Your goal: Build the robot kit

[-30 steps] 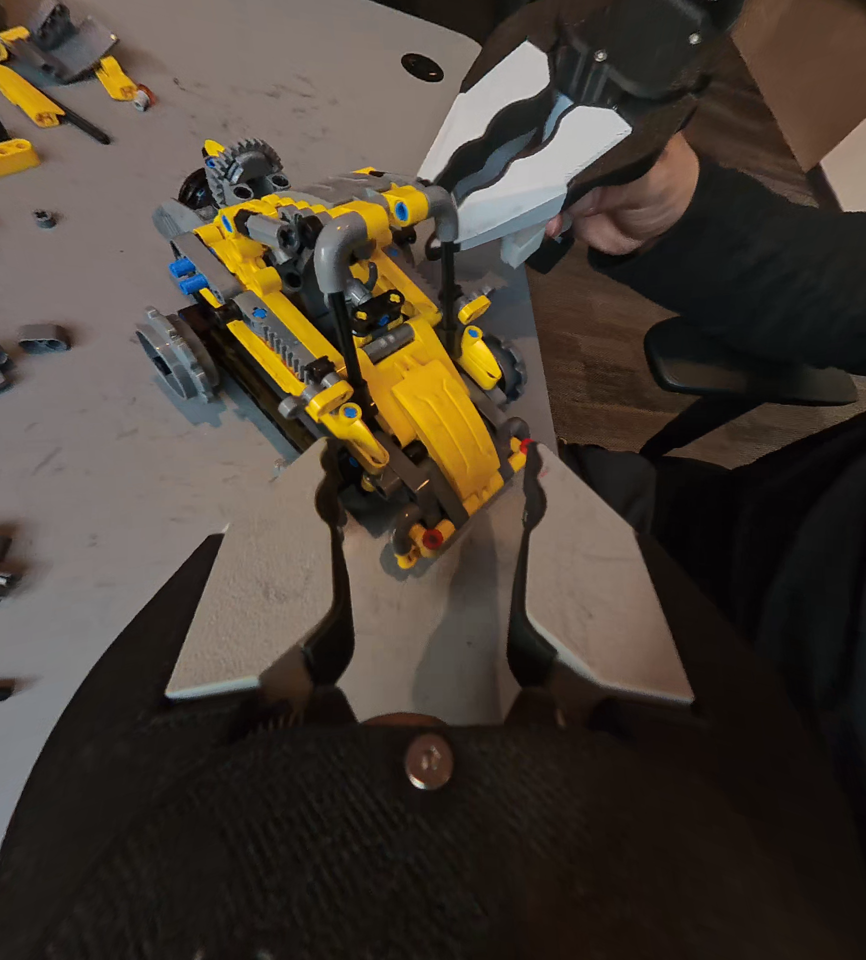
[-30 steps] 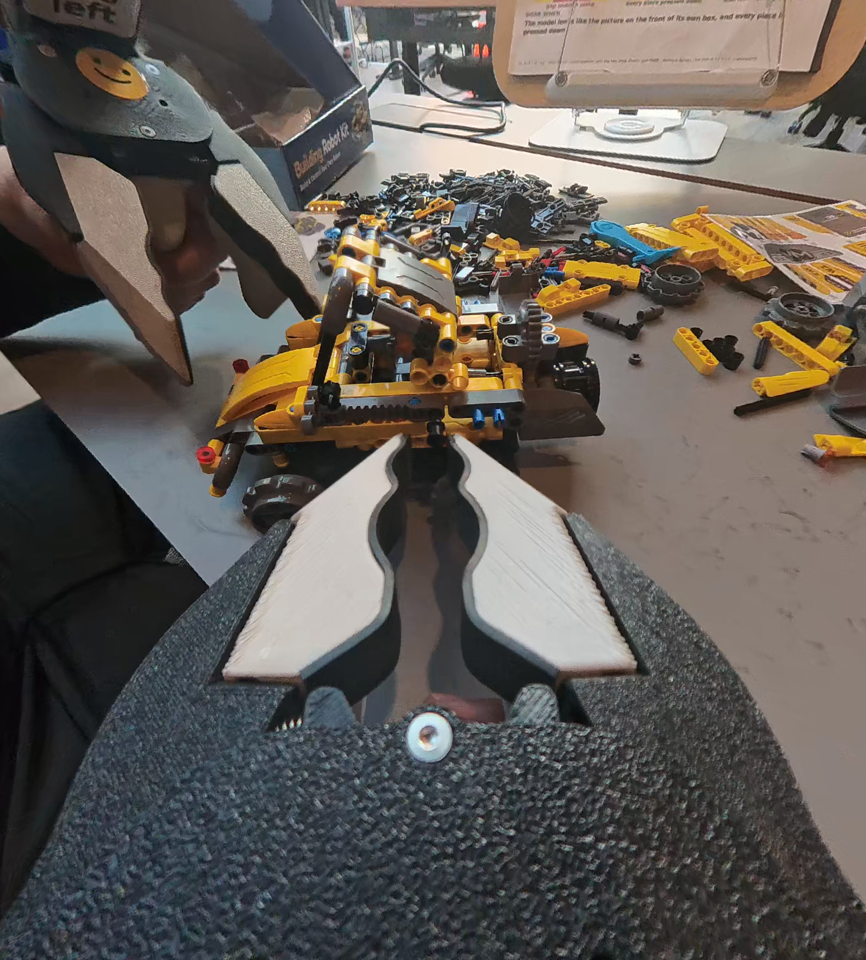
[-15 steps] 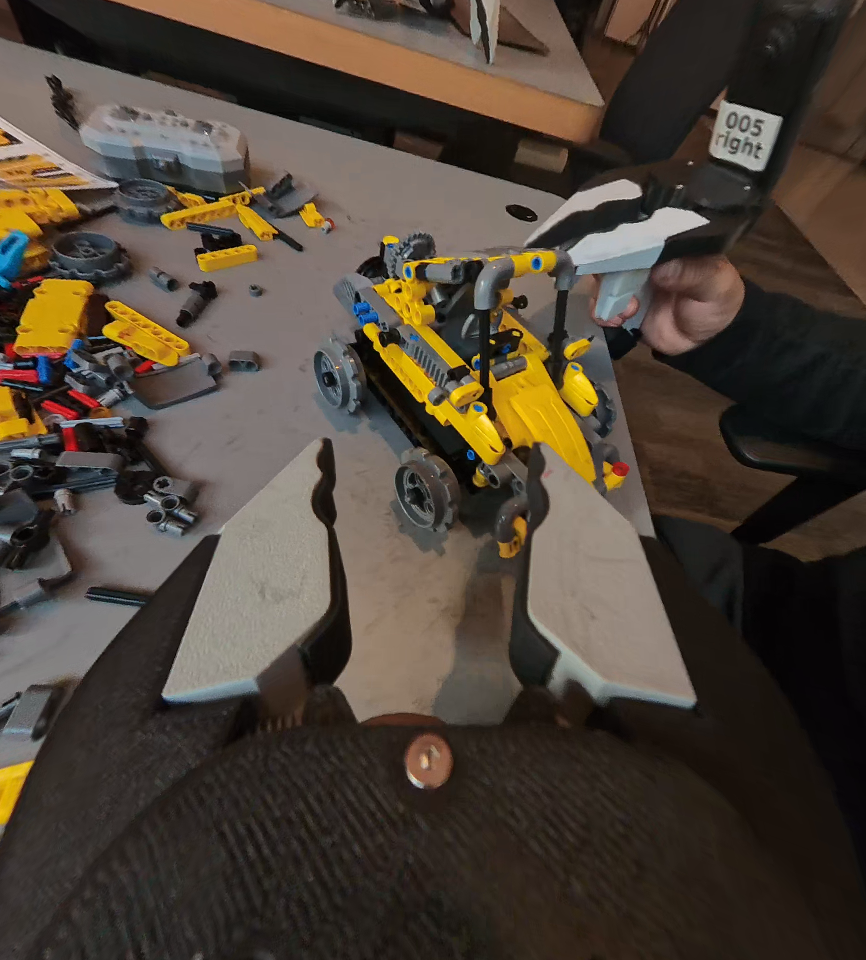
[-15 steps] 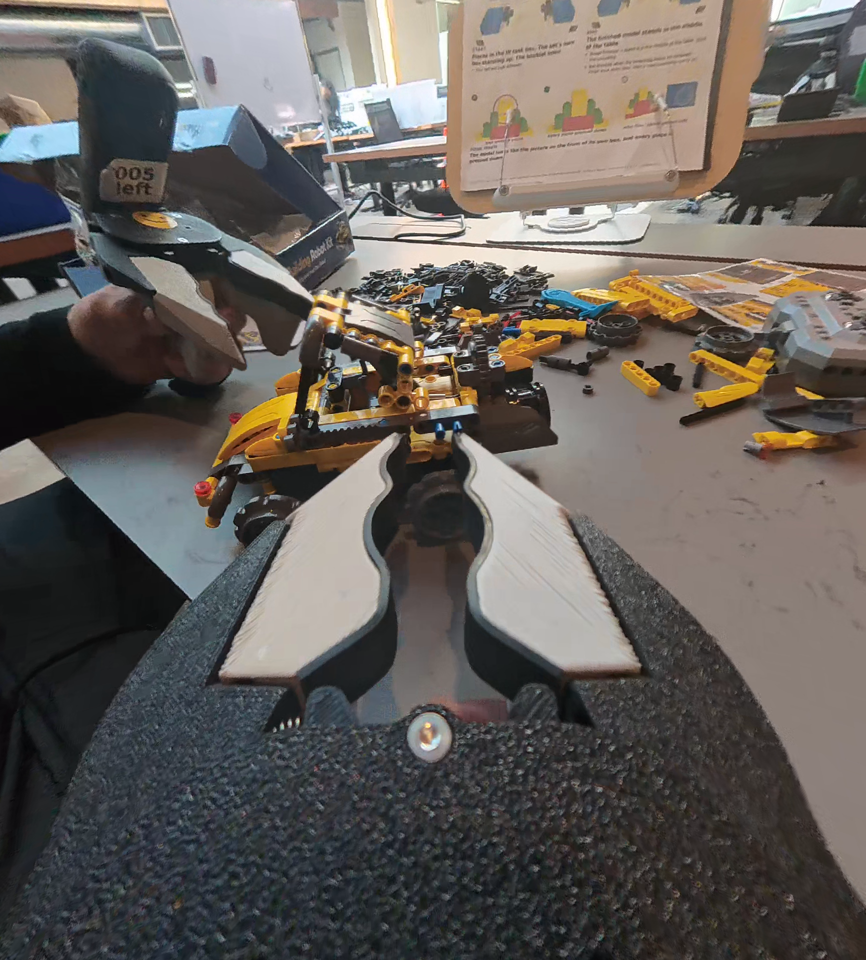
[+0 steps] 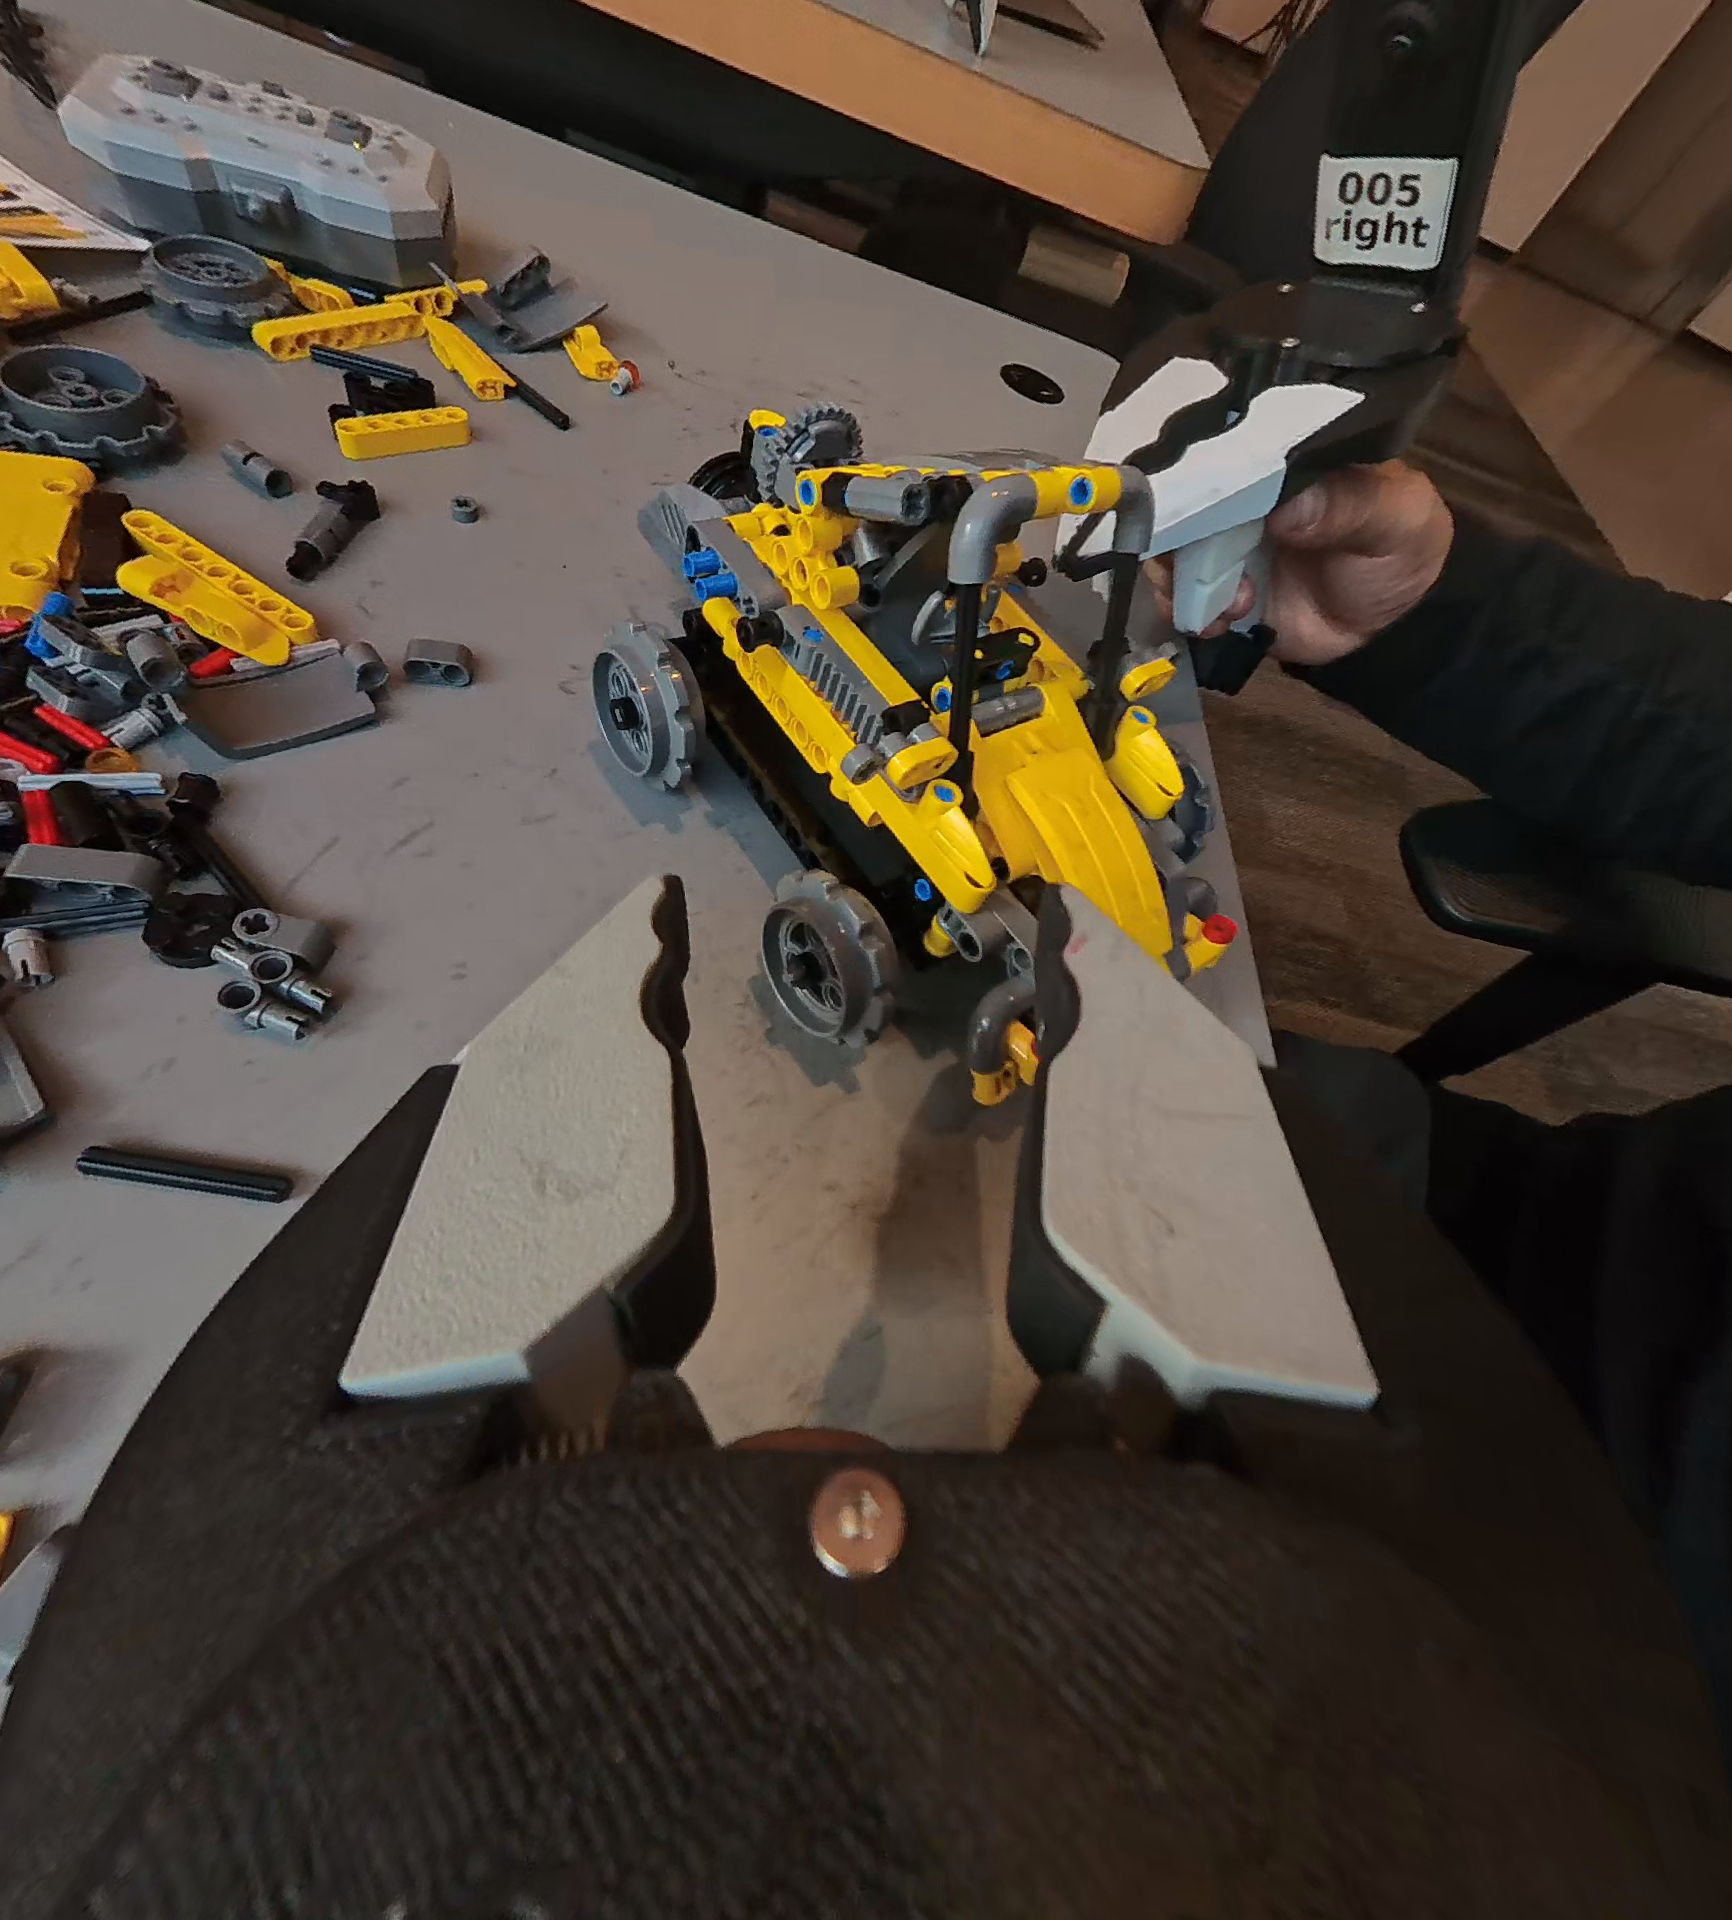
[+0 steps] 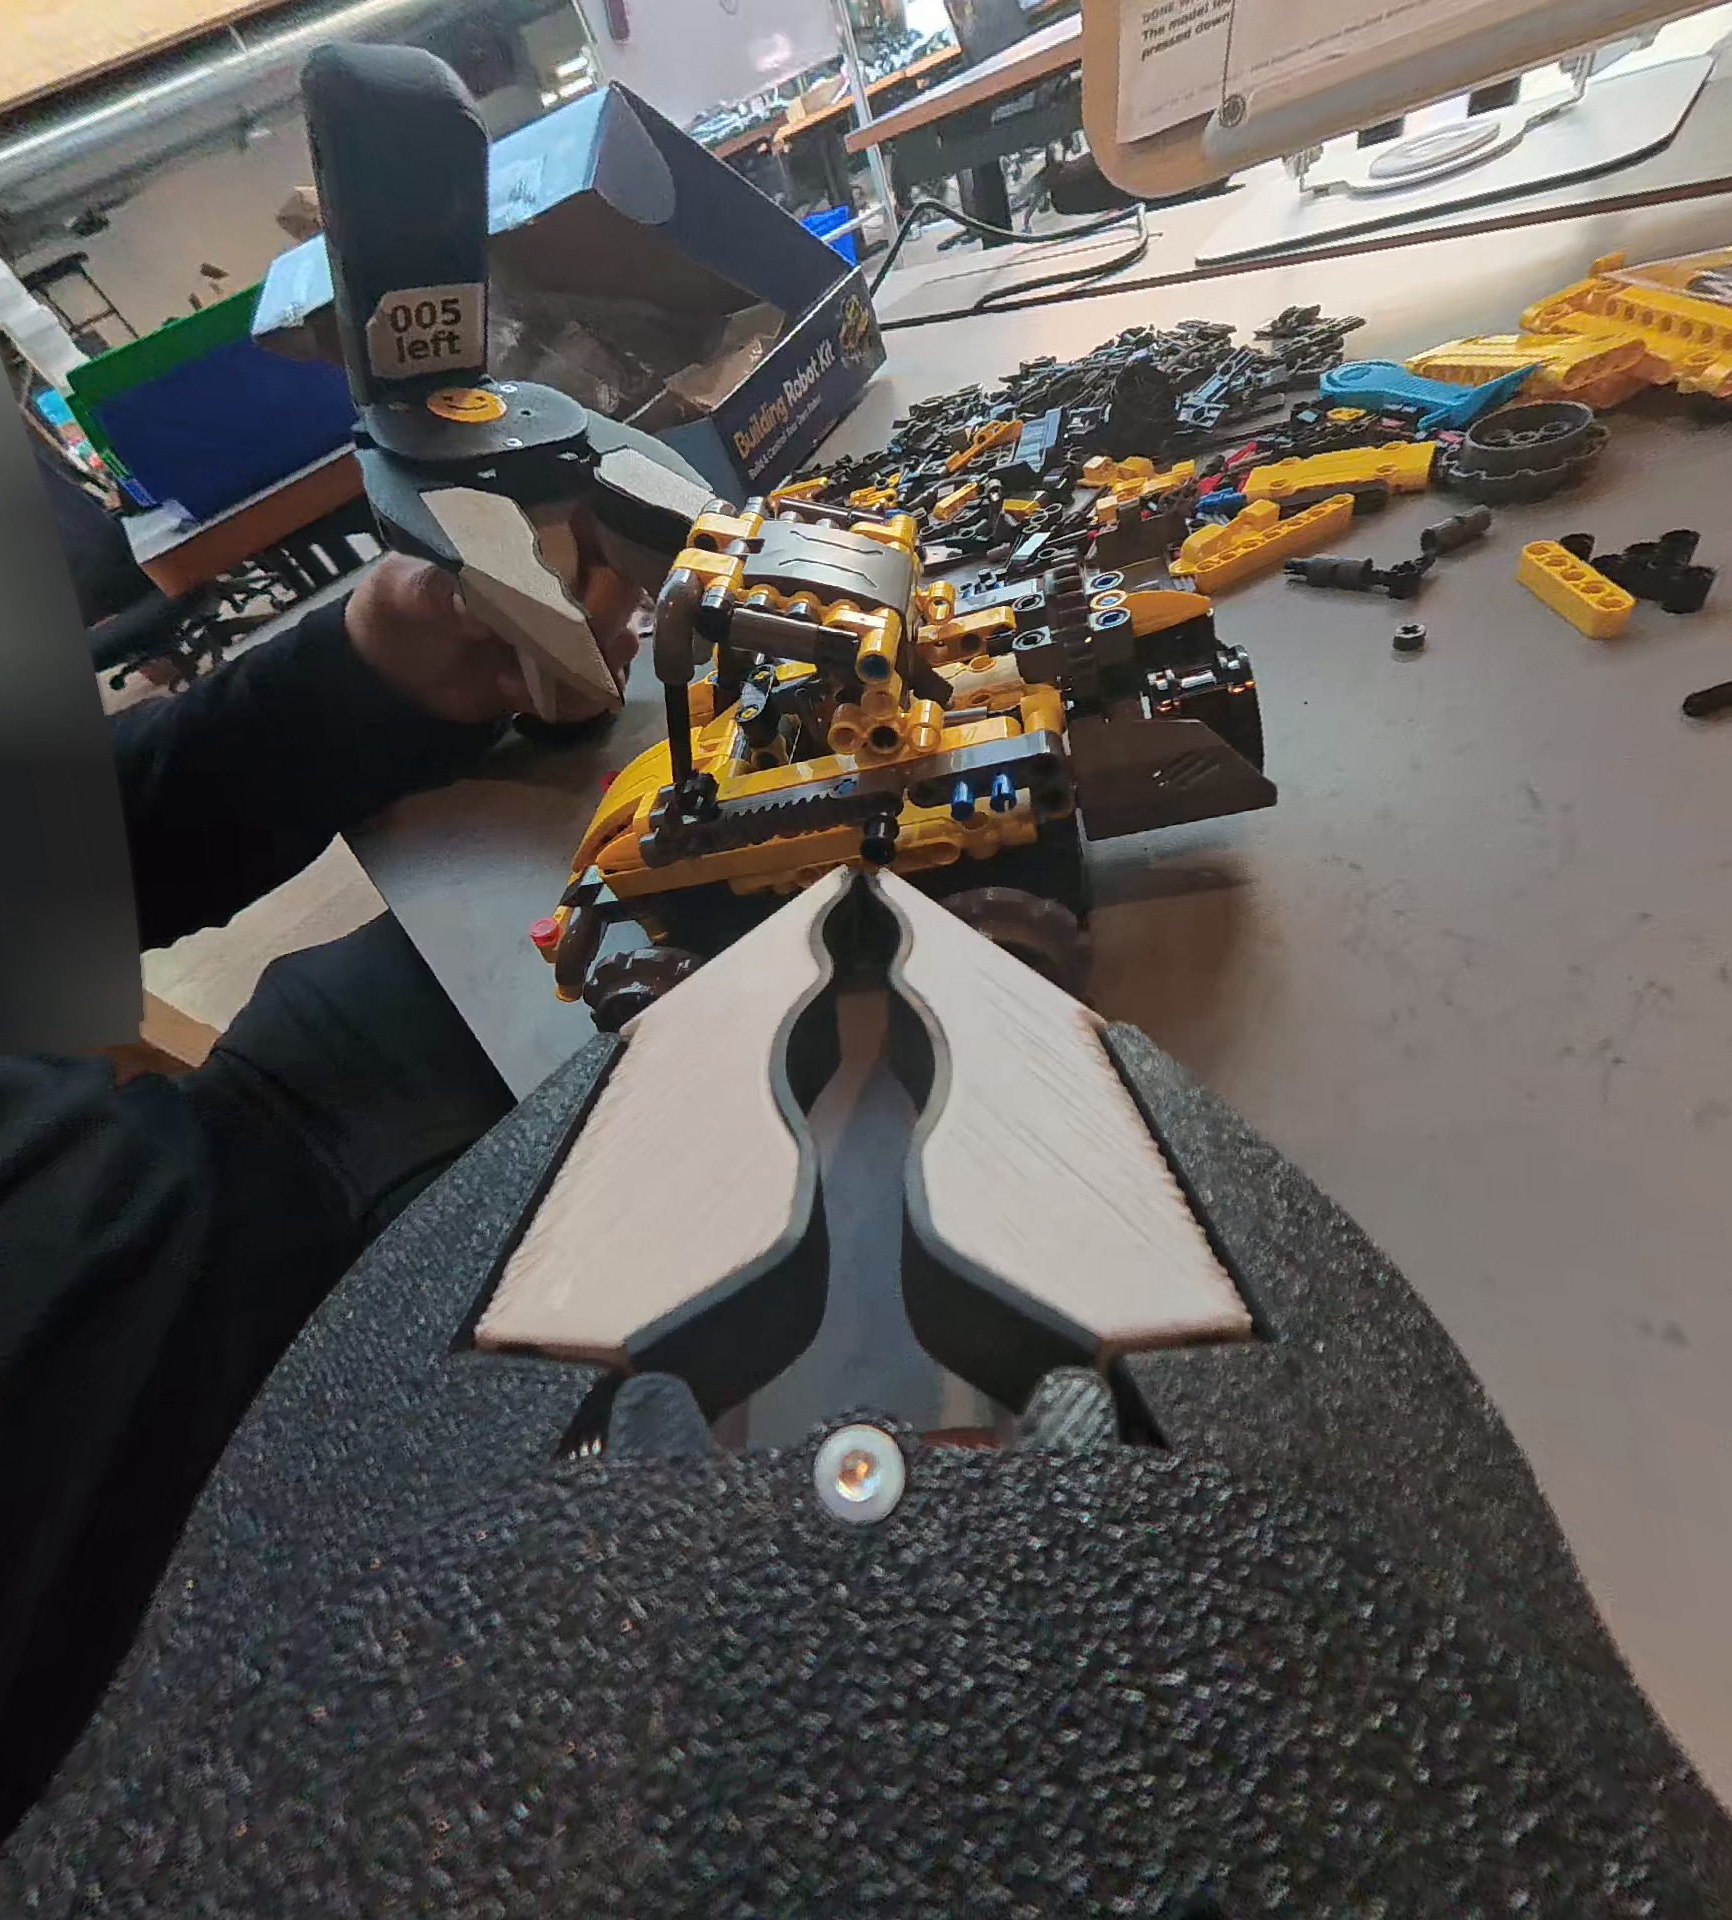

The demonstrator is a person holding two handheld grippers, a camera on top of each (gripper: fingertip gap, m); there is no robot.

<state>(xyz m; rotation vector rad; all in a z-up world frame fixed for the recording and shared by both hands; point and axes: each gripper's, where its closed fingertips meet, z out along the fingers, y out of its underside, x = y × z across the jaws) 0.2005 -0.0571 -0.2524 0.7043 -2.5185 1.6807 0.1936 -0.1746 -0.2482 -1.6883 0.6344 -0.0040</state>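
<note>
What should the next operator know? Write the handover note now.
Left gripper: open, empty, above the table, just short of the yellow model and its nearest wheel.
Right gripper: shut, holding nothing, tips close to the yellow model; contact unclear.
The yellow model stands on its wheels near the table edge, partly built.
Loose parts lie spread on the table beside it.

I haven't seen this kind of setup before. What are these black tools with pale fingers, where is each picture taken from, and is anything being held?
They are two hand-held grippers, each with a camera looking along its own fingers. One picture is from the left gripper, open and empty, near the front of a yellow toy vehicle built from bricks on the grey table. The other is from the right gripper, shut, its tips against the vehicle's side; a grip cannot be confirmed. Loose bricks lie scattered beyond.
</note>
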